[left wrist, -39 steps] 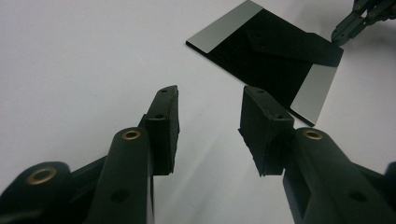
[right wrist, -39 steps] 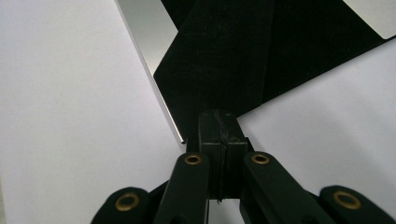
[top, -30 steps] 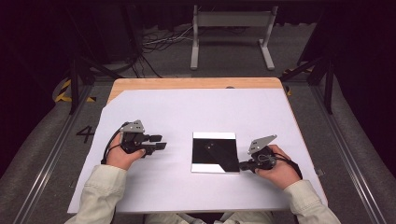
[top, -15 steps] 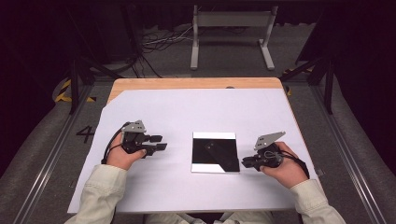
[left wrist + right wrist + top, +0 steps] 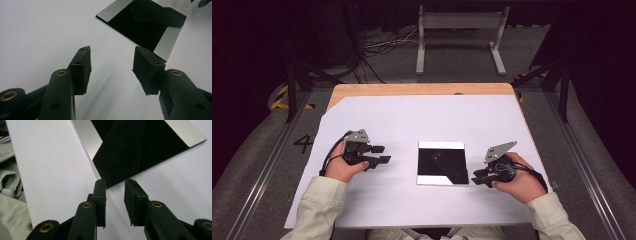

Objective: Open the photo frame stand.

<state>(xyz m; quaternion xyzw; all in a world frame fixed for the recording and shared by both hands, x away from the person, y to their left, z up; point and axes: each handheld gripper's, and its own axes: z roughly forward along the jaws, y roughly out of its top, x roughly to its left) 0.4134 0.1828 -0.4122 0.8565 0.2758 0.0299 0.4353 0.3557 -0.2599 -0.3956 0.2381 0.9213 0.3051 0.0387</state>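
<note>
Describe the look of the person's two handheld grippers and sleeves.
The left gripper and right gripper are black, each topped by a grey three-cornered plate. Flat black jaws carry brass-coloured rivets. A black cable trails from the left one. The sleeves are light beige.

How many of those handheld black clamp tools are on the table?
2: the left gripper left of the square black mirror-like plate, the right gripper at its right corner. Both are open.

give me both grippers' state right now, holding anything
Left gripper: open, jaws just opening wider, nothing between them.
Right gripper: open a little, jaws just opening, holding nothing, tips at the corner of the black square sheet.
</note>
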